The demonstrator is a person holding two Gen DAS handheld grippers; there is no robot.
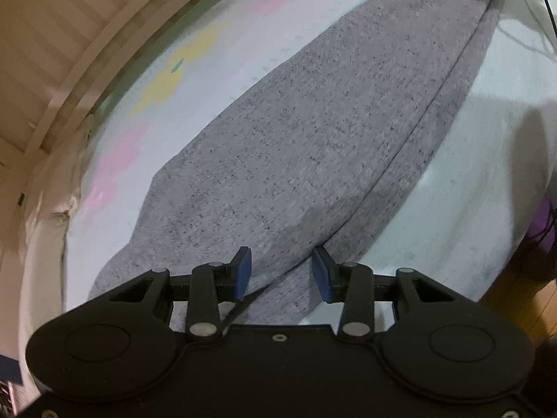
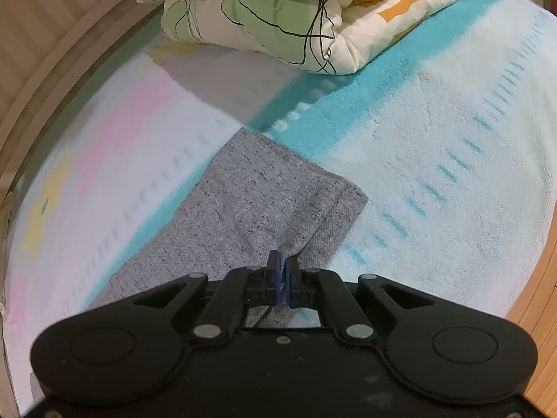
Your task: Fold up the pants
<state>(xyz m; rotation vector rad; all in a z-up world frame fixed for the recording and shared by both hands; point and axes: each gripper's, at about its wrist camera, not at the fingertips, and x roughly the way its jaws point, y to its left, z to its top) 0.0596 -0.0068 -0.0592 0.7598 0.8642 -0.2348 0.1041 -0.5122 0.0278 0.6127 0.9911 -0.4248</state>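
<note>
My left gripper (image 1: 281,273) stands open above the grey pants (image 1: 296,160), spread along the bed sheet (image 1: 452,188). Only the right view shows my right gripper (image 2: 285,278) pinching the cuff end and a folded quilt (image 2: 296,10) at the far edge.

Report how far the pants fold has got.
Done: the grey pants lie lengthwise on the pastel bed cover, one leg stacked on the other, going by the layered edges. In hand: the right gripper is shut on the fabric near the far end; the left gripper has jaws open over the near end, nothing pinched. Left: the crosswise folds. The folded quilt sits apart.
</note>
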